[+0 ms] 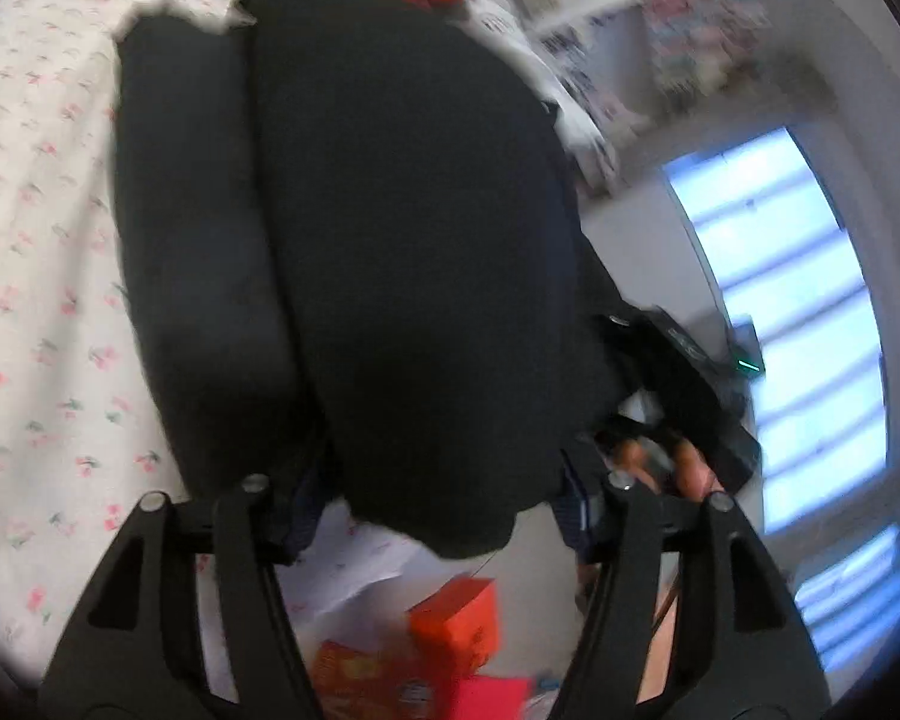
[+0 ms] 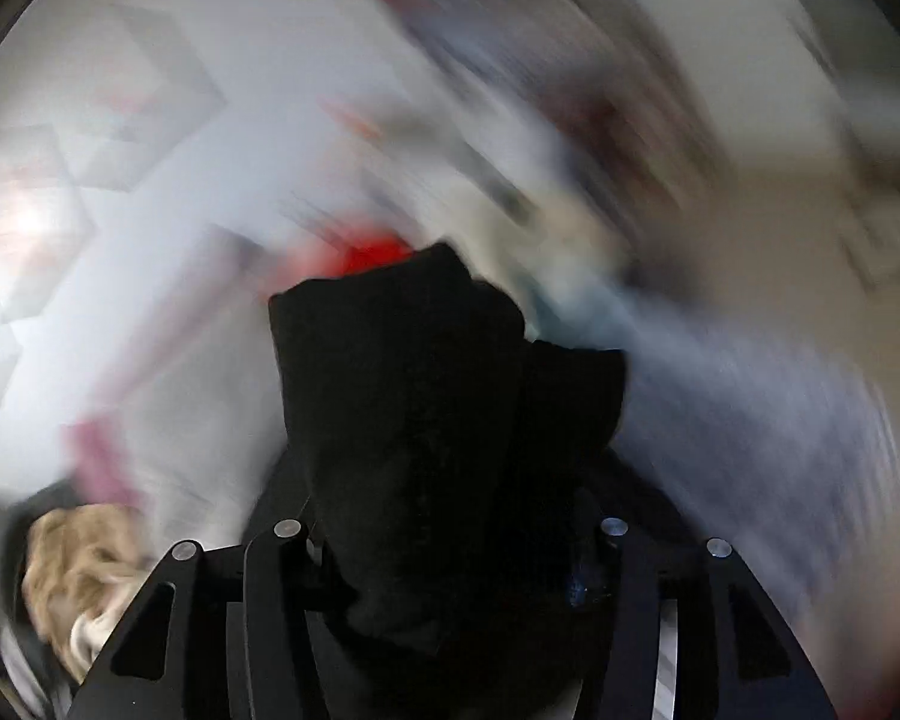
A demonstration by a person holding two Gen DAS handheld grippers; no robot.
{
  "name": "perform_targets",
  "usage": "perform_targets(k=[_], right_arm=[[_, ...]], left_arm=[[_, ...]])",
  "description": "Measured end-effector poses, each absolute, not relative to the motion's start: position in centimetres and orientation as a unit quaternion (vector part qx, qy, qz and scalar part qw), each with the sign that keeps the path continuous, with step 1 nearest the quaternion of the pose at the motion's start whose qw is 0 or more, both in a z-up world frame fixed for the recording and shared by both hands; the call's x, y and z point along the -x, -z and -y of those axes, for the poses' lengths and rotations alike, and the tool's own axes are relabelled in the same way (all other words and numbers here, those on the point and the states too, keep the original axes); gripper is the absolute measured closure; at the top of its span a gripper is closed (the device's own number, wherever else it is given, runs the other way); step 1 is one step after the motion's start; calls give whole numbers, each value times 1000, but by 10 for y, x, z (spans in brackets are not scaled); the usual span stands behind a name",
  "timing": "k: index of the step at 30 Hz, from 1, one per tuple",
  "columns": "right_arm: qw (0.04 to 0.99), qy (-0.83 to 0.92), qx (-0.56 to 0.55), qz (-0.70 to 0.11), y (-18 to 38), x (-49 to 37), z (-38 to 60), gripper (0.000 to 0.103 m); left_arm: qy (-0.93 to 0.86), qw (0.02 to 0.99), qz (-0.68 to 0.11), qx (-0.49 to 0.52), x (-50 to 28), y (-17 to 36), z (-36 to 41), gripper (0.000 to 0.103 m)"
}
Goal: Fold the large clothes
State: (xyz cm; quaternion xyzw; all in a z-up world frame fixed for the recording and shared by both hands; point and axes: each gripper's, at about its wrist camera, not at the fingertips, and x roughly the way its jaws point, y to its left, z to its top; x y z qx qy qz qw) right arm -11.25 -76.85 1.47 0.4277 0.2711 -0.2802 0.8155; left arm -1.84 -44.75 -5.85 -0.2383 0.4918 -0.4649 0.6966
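Both grippers seem clamped on the black garment [image 1: 402, 252]: left gripper [image 1: 432, 498] and right gripper [image 2: 450, 546] each have cloth bunched between their fingers, likely lifting it off the floral bed [image 1: 36, 240] to fold. Fingertips are buried. Beyond the right gripper everything smears; something red [image 2: 372, 255] shows, unidentifiable.
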Motion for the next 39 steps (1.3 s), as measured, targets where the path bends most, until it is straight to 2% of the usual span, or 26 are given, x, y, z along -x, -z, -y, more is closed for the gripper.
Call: perform_targets(k=[2, 8, 11, 14, 16, 20, 22, 27, 31, 36, 38, 39], right_arm=[[803, 255, -490, -222, 11, 139, 778, 37], [817, 282, -452, -221, -6, 135, 774, 28], [815, 290, -452, -215, -13, 145, 767, 26], [816, 318, -444, -188, -15, 176, 752, 17], [814, 343, -433, -179, -18, 198, 738, 17], [837, 341, -397, -162, -37, 235, 687, 17], [855, 330, -364, -168, -48, 240, 659, 17], [894, 305, -254, -208, -72, 246, 579, 15], [906, 291, -218, -217, -83, 250, 539, 12], [906, 298, -188, -233, -91, 257, 503, 10], [907, 299, -180, -237, -94, 260, 492, 0], [907, 302, -174, -235, -95, 261, 486, 0]], left_arm=[[472, 703, -485, 219, 29, 54, 443, 39], [477, 748, -423, 184, 42, 11, 415, 31], [466, 761, -426, 150, 35, 8, 402, 31], [438, 776, -436, 126, 27, 5, 387, 30], [412, 793, -438, 102, 27, -1, 384, 25], [369, 829, -419, 47, 31, -14, 366, 24], [358, 846, -396, -4, 43, -22, 363, 19], [341, 867, -350, -99, 71, -41, 350, 19], [345, 871, -328, -118, 89, -58, 332, 17], [368, 871, -298, -132, 110, -78, 317, 9], [376, 870, -292, -130, 115, -84, 312, 7], [379, 869, -292, -127, 118, -86, 309, 6]])
